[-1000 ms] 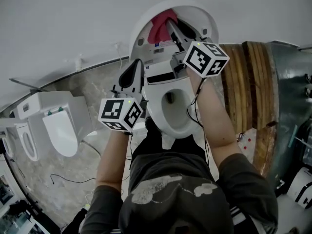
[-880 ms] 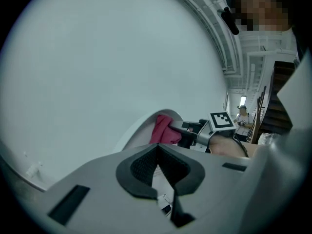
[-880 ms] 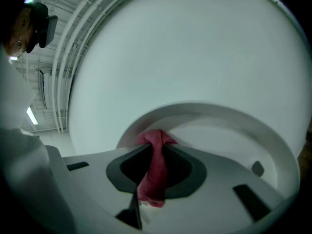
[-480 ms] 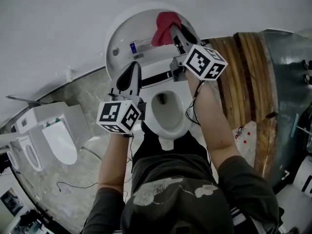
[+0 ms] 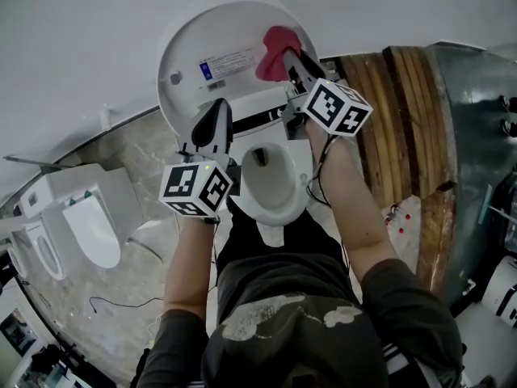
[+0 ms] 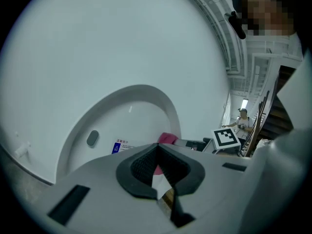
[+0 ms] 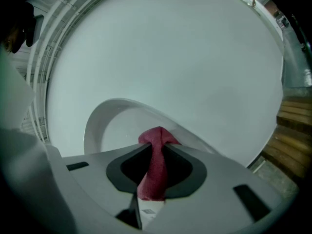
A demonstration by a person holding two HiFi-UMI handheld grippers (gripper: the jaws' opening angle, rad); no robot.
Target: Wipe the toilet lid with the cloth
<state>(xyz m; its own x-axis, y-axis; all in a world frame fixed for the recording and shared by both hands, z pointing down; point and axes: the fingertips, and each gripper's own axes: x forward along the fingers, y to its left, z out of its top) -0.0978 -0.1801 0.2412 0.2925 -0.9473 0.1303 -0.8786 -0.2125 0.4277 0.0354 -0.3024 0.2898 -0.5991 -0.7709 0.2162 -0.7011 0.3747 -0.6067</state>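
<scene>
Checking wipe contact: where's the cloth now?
Head view: the cloth is in the right gripper, at the upper right of the raised lid, beside the label.

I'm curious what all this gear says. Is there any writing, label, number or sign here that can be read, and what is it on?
Nothing here can be quoted.
On the sticker inside the toilet lid: a blue square and lines of print, too small to read.
On the left cube and right cube: black-and-white square patterns, no letters.
On the shirt: a pale print, not legible.
</scene>
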